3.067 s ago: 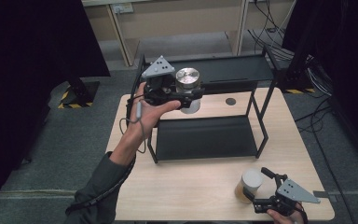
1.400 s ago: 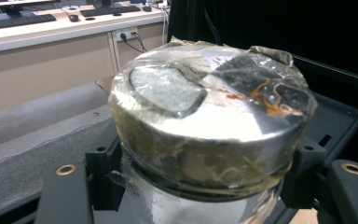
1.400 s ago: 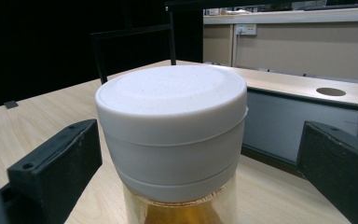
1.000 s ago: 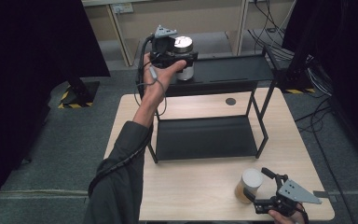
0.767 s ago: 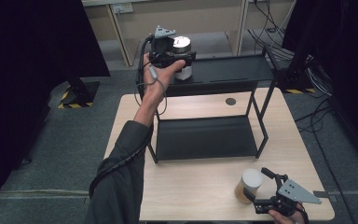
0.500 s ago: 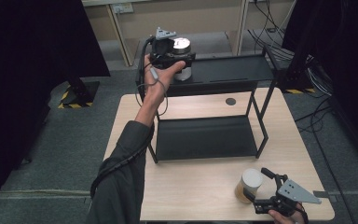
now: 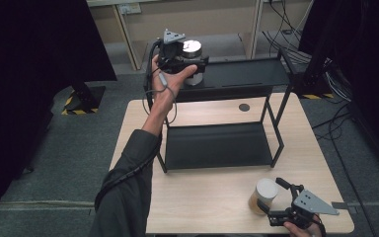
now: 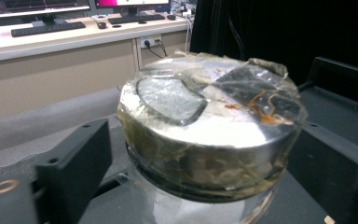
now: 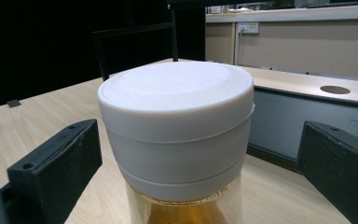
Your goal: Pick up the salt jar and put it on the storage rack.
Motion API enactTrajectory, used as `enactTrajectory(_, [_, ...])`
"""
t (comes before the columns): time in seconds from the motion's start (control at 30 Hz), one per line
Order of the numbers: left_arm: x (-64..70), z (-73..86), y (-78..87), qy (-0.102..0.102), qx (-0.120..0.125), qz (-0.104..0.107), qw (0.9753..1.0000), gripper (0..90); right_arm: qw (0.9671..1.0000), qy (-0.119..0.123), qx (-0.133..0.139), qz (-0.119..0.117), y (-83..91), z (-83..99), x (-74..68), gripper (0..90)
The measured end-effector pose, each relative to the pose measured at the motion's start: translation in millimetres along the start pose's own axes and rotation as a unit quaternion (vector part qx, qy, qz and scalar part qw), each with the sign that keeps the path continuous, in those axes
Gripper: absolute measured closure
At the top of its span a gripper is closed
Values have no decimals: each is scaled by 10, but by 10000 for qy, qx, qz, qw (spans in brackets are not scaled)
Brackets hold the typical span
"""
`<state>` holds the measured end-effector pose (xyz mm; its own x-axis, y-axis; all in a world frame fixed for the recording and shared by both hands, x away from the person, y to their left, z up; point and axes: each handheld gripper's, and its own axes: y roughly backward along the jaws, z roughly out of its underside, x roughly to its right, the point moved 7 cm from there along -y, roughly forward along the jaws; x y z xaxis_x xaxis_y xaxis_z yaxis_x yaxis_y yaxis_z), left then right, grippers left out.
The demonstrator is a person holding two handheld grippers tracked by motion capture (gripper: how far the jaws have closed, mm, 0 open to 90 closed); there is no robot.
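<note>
A glass jar with a silver, film-wrapped lid [image 7: 192, 47] stands at the left end of the black rack's top shelf [image 7: 246, 74]. My left gripper [image 7: 191, 63] is shut on it, a black jaw pressed to each side below the lid [image 8: 209, 121]. Near the table's front right edge stands a jar with a white lid [image 7: 266, 187] and amber contents. My right gripper [image 7: 271, 196] is open around it, and in the right gripper view both jaws stand clear of the white lid [image 9: 177, 107].
The black two-shelf rack takes up the middle and back of the wooden table [image 7: 202, 197], with its lower shelf [image 7: 217, 145] bare. A round cable hole [image 7: 244, 107] lies in the tabletop behind it. Cables and dark curtains border the floor around.
The left hand has carried the silver-lidded jar up and away to the top shelf's left end, barely shifting over the last second. The right gripper and white-lidded jar have stayed put.
</note>
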<state>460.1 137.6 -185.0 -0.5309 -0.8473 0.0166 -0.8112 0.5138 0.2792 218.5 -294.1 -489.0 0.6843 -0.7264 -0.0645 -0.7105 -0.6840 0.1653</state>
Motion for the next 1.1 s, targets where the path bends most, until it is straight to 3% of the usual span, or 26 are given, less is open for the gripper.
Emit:
enactTrajectory(0.5, [58,2,61,-105,-9,-90,9999,11,10000,-28,-13,-9,1,1,2,4])
enactTrajectory(1.1, [17,55,274,-8,149,-1,9999,12,10000,-17,-16,-6,-1,0,-2,4])
